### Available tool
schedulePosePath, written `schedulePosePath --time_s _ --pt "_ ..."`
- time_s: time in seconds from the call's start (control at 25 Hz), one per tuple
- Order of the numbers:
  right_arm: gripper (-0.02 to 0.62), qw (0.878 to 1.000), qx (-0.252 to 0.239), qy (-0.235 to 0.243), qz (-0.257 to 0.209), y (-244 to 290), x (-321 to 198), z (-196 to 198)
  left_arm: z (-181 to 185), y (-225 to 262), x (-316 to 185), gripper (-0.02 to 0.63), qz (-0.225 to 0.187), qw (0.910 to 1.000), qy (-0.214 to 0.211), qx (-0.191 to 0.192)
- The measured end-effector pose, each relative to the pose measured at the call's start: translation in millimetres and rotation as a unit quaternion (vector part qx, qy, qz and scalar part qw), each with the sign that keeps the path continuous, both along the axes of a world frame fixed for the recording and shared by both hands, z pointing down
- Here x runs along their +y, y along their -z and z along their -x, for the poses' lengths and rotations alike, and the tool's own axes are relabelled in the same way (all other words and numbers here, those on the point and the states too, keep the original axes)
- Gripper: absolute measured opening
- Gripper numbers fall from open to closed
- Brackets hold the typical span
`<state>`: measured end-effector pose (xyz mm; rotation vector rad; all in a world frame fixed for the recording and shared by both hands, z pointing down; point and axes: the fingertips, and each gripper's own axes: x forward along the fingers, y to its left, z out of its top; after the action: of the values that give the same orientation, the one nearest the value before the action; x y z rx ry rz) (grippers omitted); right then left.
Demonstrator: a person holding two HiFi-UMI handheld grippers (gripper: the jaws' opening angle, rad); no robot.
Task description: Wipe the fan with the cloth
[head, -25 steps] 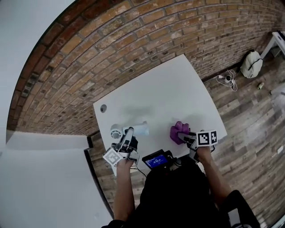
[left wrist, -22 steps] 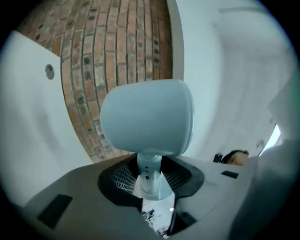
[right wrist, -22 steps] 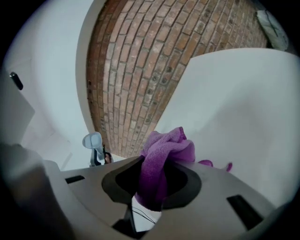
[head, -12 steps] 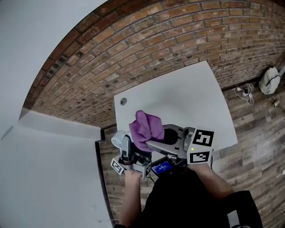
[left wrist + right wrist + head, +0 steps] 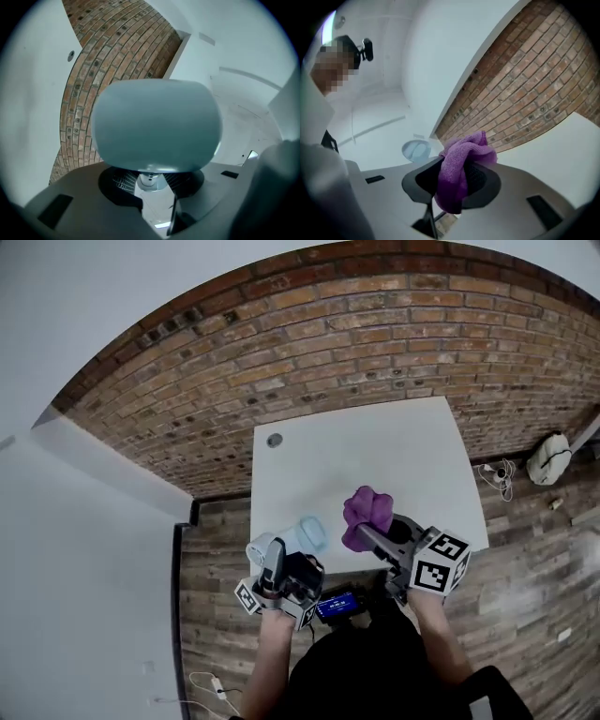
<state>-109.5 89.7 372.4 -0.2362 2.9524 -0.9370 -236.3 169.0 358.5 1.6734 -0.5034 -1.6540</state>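
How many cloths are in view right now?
1: the purple cloth, pinched in the right gripper, apart from the fan in the left gripper. Another could lie out of frame.

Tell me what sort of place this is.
Likely a plain indoor room, perhaps a studio: a white table stands beside a brick wall on a wood-plank floor, with a bag lying nearby.

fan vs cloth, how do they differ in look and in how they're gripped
Look: the fan is pale blue, smooth and rounded; the cloth is purple, textured and crumpled.
Grip: the left gripper clamps the fan by a narrow neck, its body bulging well past the jaws; the right gripper pinches the cloth as a wad that spills out above and below.
Shared: both are held up, apart from each other.
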Motion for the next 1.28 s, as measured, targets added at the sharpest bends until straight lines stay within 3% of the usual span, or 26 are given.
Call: schedulePosePath --time_s 0.08,0.2,0.28,0.36,0.52,0.64,0.76,0.92,1.0,1.08,1.16,1.28 --pt "0.094 0.999 -0.046 0.016 -0.02 40 34 3 2 1 22 0.155 -0.011 0.9999 -0.009 0.002" --pt "0.094 0.99 -0.086 0.064 -0.096 102 97 17 -7 1 49 0.155 -0.027 0.9992 -0.025 0.016" --pt "0.094 0.984 -0.061 0.08 -0.147 110 132 33 -15 2 65 0.155 -0.041 0.9981 -0.041 0.023" --pt "0.094 0.983 -0.028 0.073 -0.167 99 147 39 -23 4 80 0.155 -0.052 0.9969 -0.052 0.029" --pt "0.094 0.99 0.022 0.025 -0.134 64 138 24 -24 0 99 0.155 -0.06 0.9963 -0.053 0.03" --pt "0.094 0.993 0.081 -0.012 -0.091 28 124 6 -17 -1 111 0.155 -0.077 0.9941 -0.05 0.057" --pt "0.094 0.997 0.054 -0.018 -0.057 36 124 1 -10 -1 118 0.155 -0.084 0.994 -0.04 0.057" --pt "0.094 0.993 -0.012 0.053 -0.109 98 163 30 0 3 119 0.154 -0.09 0.9938 -0.033 0.056" --pt "0.094 0.985 0.001 0.087 -0.149 109 180 48 -1 9 120 0.155 -0.102 0.9924 -0.033 0.059" --pt "0.094 0.982 0.016 0.087 -0.167 102 178 55 -3 14 117 0.155 -0.11 0.9921 -0.031 0.053" --pt "0.094 0.987 0.026 0.069 -0.144 85 161 50 -5 12 115 0.155 -0.103 0.9932 -0.028 0.046" --pt "0.094 0.991 0.083 0.027 -0.099 42 131 31 -5 9 118 0.155 -0.104 0.9928 -0.027 0.054"
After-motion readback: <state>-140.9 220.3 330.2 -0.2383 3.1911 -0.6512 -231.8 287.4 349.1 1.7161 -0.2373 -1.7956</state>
